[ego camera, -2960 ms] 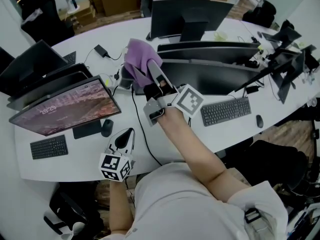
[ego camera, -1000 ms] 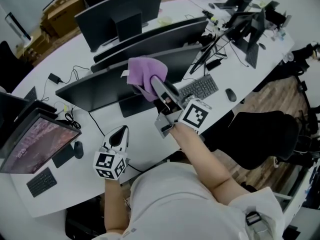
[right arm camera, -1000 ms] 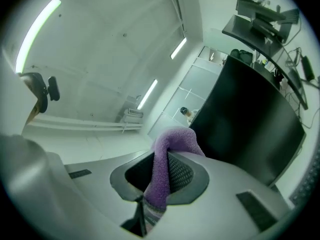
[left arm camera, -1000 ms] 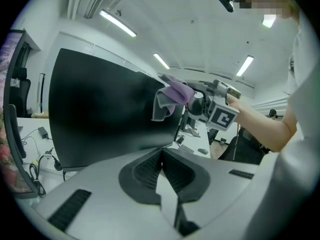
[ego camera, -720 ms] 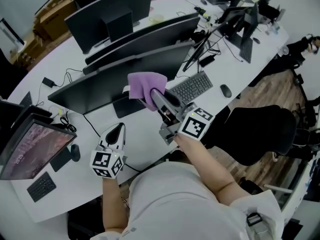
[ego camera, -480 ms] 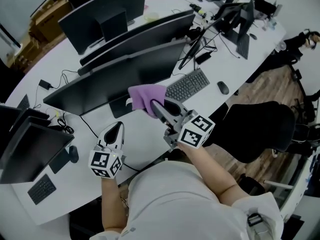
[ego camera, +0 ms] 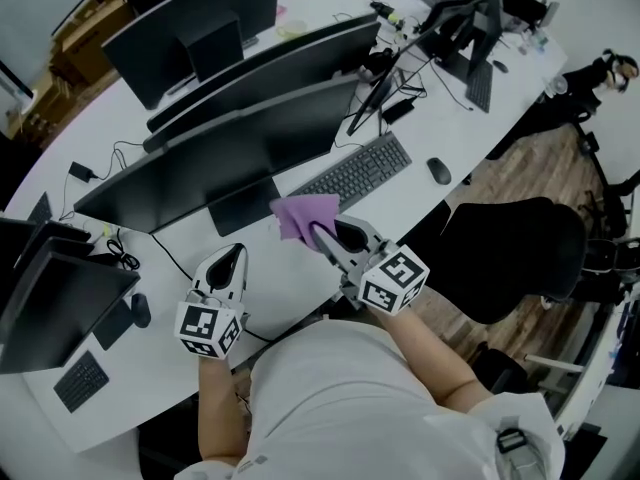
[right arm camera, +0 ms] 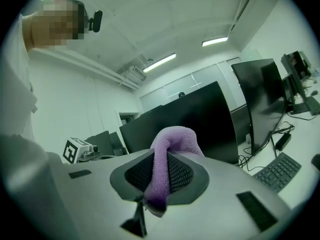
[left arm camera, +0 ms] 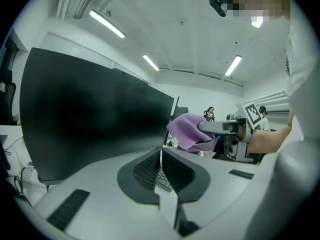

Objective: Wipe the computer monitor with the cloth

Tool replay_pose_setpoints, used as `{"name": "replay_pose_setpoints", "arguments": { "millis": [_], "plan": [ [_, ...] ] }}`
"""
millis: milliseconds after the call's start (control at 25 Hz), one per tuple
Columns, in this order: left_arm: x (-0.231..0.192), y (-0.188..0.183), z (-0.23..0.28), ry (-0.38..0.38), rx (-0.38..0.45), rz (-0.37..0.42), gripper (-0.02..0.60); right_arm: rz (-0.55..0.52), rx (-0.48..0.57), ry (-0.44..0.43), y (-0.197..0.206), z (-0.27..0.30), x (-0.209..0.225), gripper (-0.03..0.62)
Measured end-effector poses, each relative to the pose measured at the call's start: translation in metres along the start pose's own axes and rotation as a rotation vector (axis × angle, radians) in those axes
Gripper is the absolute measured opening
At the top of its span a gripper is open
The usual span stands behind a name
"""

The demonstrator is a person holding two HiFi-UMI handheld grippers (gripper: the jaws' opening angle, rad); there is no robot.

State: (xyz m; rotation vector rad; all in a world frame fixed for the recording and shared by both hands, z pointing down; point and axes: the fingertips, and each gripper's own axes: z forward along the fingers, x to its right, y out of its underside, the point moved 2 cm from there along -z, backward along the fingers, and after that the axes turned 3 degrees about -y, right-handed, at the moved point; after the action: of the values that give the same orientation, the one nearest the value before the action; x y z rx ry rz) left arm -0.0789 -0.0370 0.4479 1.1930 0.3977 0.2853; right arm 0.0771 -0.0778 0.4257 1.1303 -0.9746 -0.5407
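While the purple cloth sits clamped between the 2 jaws of the right gripper, we see it held above the white desk, in front of the dark monitor and just beside the keyboard. We see the left gripper with its jaws together on nothing, over the desk, apart from the cloth.
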Motion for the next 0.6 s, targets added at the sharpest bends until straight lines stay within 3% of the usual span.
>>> {"name": "replay_pose_setpoints", "arguments": {
  "millis": [600],
  "plan": [
    [0.015, 0.004, 0.004, 0.042, -0.008, 0.007, -0.003, -0.096, -0.068, 0.043, 0.013, -0.021, 0.004, 0.058]
  ]
}}
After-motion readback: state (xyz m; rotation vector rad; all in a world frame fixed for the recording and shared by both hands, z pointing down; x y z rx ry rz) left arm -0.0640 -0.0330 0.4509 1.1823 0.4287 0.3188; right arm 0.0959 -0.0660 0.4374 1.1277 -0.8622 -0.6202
